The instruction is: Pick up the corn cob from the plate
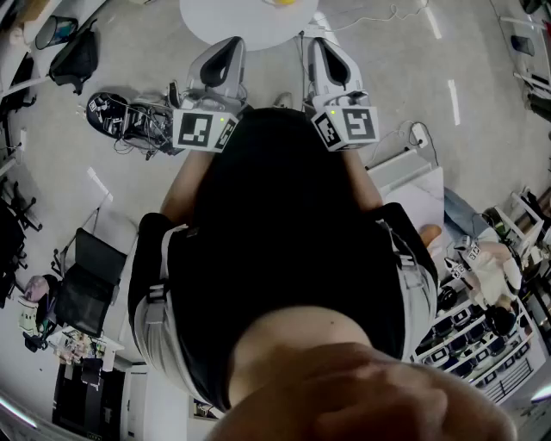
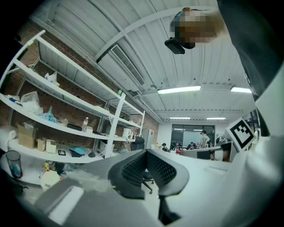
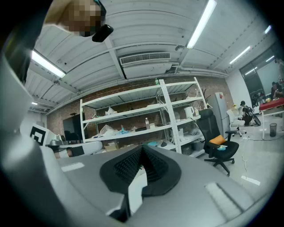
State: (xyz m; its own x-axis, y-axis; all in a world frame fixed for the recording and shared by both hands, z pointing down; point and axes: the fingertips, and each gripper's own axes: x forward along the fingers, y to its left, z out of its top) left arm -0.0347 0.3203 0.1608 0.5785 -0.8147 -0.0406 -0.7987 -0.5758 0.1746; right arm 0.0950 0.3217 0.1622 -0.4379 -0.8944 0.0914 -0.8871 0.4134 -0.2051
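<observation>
While the left tongs (image 1: 229, 43) and right tongs (image 1: 318, 43) are held level, clenched and empty, short of the round white counter (image 1: 232, 21), the approach is judged pending: they must be advanced and released over the corn cob (image 1: 282, 2), taken to be the yellow sliver cropped at the counter's far edge.

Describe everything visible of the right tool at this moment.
The right tool has a smooth grey plastic body and black ribbed pads. Its jaws are closed together with nothing between them. A cube of black-and-white square markers sits at its rear end. It points level, held close in front of the person's black shirt, beside the other tool.
</observation>
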